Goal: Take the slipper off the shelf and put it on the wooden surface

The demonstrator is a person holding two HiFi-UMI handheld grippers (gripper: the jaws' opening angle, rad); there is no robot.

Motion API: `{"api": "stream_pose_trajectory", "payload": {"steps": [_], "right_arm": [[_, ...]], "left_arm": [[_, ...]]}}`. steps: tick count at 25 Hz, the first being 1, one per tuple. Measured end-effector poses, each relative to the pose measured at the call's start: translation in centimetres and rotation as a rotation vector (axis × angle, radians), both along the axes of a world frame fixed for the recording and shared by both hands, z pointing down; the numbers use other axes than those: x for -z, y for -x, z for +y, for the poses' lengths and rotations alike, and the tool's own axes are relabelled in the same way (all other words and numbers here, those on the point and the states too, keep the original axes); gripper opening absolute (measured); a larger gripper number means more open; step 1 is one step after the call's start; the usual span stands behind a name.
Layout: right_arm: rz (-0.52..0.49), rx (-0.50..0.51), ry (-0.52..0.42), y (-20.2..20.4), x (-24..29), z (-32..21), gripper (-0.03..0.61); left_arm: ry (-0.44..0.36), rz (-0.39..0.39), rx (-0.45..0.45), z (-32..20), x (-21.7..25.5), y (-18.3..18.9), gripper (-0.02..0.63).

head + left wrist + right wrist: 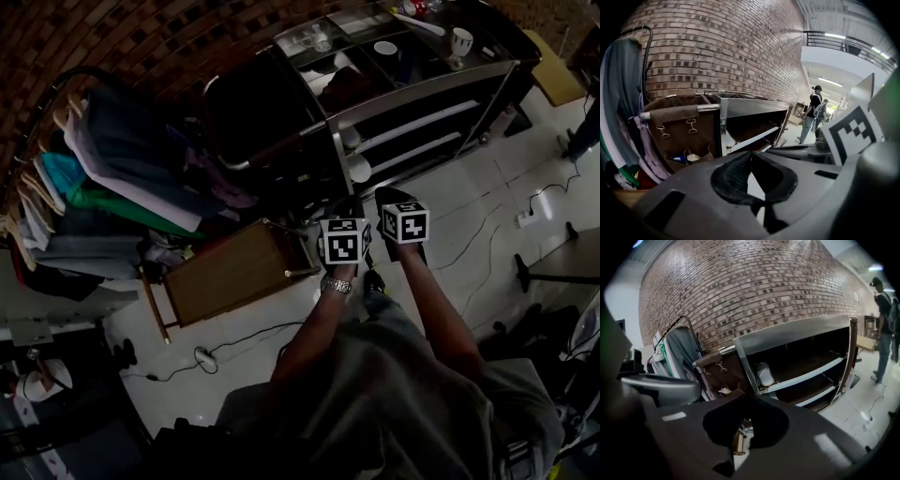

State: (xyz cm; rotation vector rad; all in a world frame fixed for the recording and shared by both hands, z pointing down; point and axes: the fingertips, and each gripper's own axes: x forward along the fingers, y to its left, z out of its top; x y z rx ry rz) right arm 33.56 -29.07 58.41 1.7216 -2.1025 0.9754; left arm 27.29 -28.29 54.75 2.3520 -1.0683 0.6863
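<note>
Head view, 9 o'clock: clothes rack (112,178) hung with garments, brick wall (141,37) behind it.

Just left of centre: wooden counter (230,277), bare top, standing between the rack and the person's arms.

Centre: left claw (752,183) held up beside its partner and aimed toward 12 o'clock. Its jaws stand a narrow slit apart; only floor shows through, and nothing is gripped.

Right claw (740,434) is just to the right, close alongside. Its jaws are likewise slightly parted and empty, with floor and a bit of wooden frame visible through the gap.

At 1 o'clock: metal shelf (422,117) with open tiers. A brown fabric bag (679,136) is clipped at its left end.

The slipper (764,374), pale, sits on the upper tier at the shelf's left end, about 12 o'clock from the right claw and well apart from both claws and from the wooden counter.

At 3 o'clock in the right gripper view: a person (883,333) stands in the background.
</note>
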Motion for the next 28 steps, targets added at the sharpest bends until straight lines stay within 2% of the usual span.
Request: {"api": "stream_pose_trajectory", "payload": {"steps": [2,4,6,8,11,14,16,19,25,28], "right_arm": [[-0.025,0.022,0.010,0.0,-1.2,-1.6,0.002],[-0.105,0.013,0.007,-0.1,-2.7,-3.2,0.002],[-0.212,-0.039,0.008,-1.0,-4.7,-5.5,0.002],[-0.279,-0.094,0.042,-2.1,-7.5,-7.6,0.005],[-0.299,-0.107,0.089,-3.0,-11.5,-11.6,0.043],[-0.366,-0.132,0.132,-3.8,-14.7,-15.5,0.127],[-0.411,-0.187,0.125,-4.6,-15.9,-17.8,0.129],[-0.428,-0.238,0.103,-5.3,-17.2,-20.7,0.129],[-0.506,-0.337,0.180,-4.7,-20.7,-23.8,0.170],[-0.556,-0.404,0.173,-4.6,-21.0,-24.3,0.166]], "left_arm": [[0.014,0.010,0.014,-0.4,-0.5,0.0,0.003],[0.025,0.008,0.018,-0.5,-1.2,0.2,0.003],[0.027,0.001,0.021,-1.1,-1.8,0.5,0.003],[0.024,-0.015,0.033,-1.4,-2.2,1.4,0.003],[0.010,-0.023,0.054,-2.4,-2.3,2.5,0.003],[0.023,-0.028,0.068,-3.2,-3.2,3.3,0.003],[0.041,-0.044,0.083,-3.6,-4.1,4.1,0.003],[0.068,-0.070,0.111,-3.9,-5.8,5.7,0.003],[0.121,-0.066,0.182,-4.8,-8.8,8.2,0.003],[0.132,-0.065,0.206,-4.6,-9.3,9.2,0.003]]}}
